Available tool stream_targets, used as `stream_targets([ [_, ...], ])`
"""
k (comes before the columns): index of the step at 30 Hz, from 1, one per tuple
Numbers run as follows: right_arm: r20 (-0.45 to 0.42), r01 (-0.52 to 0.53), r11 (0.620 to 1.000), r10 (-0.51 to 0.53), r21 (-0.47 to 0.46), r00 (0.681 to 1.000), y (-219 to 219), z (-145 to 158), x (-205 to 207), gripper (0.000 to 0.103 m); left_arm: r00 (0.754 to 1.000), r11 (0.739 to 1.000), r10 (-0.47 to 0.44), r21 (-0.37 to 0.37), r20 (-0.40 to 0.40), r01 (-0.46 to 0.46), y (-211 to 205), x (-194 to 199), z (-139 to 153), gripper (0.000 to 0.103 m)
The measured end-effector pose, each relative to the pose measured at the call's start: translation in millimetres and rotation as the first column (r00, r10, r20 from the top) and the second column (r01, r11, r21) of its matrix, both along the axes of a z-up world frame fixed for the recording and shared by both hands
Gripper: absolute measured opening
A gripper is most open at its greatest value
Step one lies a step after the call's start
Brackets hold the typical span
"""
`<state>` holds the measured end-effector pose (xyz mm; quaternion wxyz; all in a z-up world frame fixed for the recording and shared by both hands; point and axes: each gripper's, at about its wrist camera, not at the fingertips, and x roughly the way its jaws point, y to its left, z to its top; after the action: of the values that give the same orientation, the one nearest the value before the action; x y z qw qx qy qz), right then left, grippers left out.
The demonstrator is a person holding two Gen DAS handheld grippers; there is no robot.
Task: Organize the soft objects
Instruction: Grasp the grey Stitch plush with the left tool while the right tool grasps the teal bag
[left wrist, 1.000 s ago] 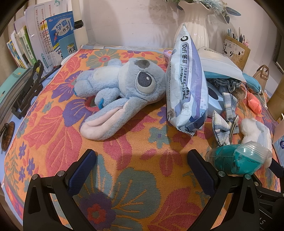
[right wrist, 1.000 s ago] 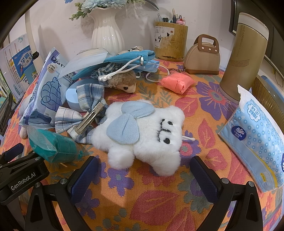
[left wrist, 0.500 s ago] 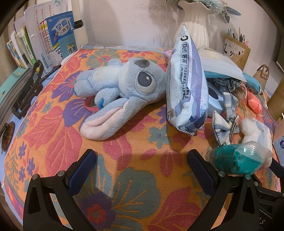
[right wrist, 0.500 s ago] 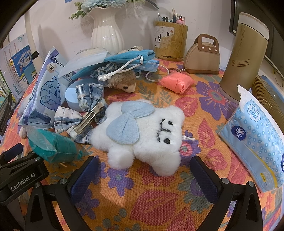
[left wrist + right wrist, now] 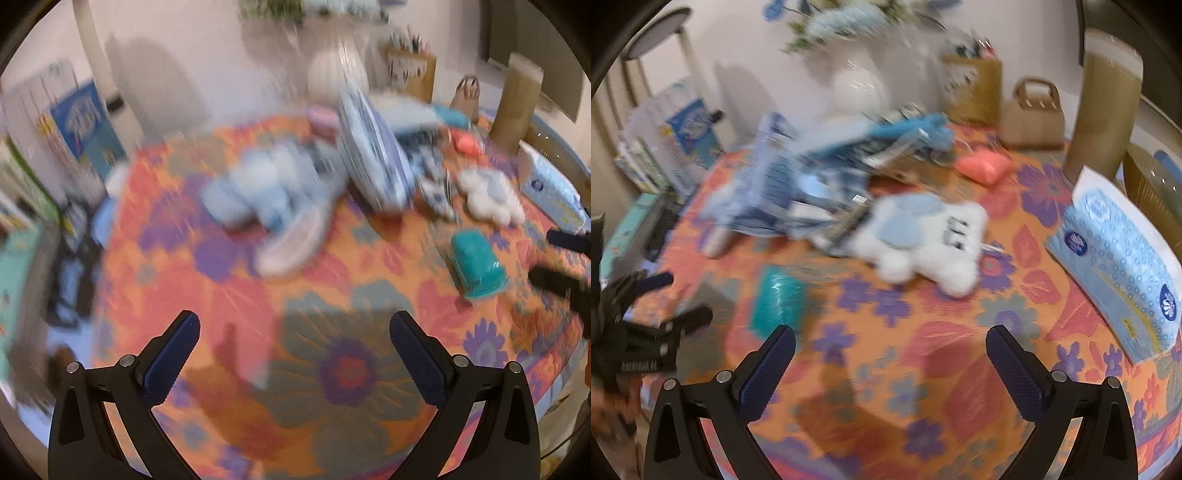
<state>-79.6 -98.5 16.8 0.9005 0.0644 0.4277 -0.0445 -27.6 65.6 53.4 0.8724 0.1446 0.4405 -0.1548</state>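
Left wrist view: motion-blurred, left hand-held gripper (image 5: 294,338) spread wide, nothing between the jaws, hovering over bare floral surface (image 5: 332,369) at the near edge. Right hand-held gripper (image 5: 890,354) likewise spread and empty, over near-centre cloth

Task items all lying on the surface, none gripped:
- blue plush (image 5: 269,195) centre-left, mid-distance, long ear trailing toward near side
- white plush (image 5: 923,236) centre-right, just beside the plaid clutter
- teal bagged item (image 5: 779,299) nearest, just far-left of the right gripper's left finger
- coral pouch (image 5: 982,166) far right, near the tan mini bag (image 5: 1032,114)

Judgement: no grasp begun, looks like repositioning to pick a first item. Teal bag the closest candidate for the right side; blue plush for the left. Best to slow down, square the jaws across the narrow axis, pinch plush by the body rather than an ear, and for the bag expect slippery film, so close on the bulk

Obstructions: tall wipes pack (image 5: 373,162) leaning just right of the blue plush, likely to topple if nudged. Plaid bow with clip (image 5: 831,221) touching the white plush, may drag along. Tissue pack (image 5: 1119,266) at right edge, vase (image 5: 855,86) and tall cylinder (image 5: 1108,110) at the far side. Grippers near each other around the teal bag, so collision risk
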Motion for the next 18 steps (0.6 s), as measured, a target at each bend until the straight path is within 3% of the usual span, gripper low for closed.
stream_targets([
  [3, 0.019, -0.064, 0.997, 0.064, 0.038, 0.998, 26, 6, 3, 0.103, 0.993, 0.994, -0.103, 0.039, 0.060, 0.101, -1, 24, 22, 0.102],
  [5, 0.021, -0.095, 0.995, 0.094, 0.042, 0.995, 47, 6, 12, 0.103, 0.978, 0.973, -0.204, 0.115, 0.032, 0.199, -12, 49, 20, 0.102],
  [7, -0.004, -0.077, 0.997, 0.077, 0.014, 0.997, 61, -2, 25, 0.103, 0.958, 0.934, -0.288, 0.219, -0.013, 0.284, -24, 70, 7, 0.102],
  [10, -0.021, -0.061, 0.998, 0.061, 0.005, 0.998, 67, -10, 37, 0.103, 0.924, 0.875, -0.377, 0.304, -0.058, 0.376, -36, 89, -9, 0.102],
  [12, -0.040, -0.055, 0.998, 0.055, -0.011, 0.998, 65, -16, 46, 0.103, 0.905, 0.850, -0.417, 0.315, -0.087, 0.422, -40, 101, -13, 0.102],
  [15, -0.057, -0.052, 0.999, 0.051, -0.008, 0.997, 63, -21, 53, 0.103, 0.863, 0.821, -0.473, 0.268, -0.177, 0.505, -48, 115, -25, 0.103],
  [18, -0.073, -0.046, 0.999, 0.047, 0.012, 0.996, 57, -26, 60, 0.103, 0.850, 0.825, -0.476, 0.221, -0.227, 0.521, -51, 128, -33, 0.103],
])
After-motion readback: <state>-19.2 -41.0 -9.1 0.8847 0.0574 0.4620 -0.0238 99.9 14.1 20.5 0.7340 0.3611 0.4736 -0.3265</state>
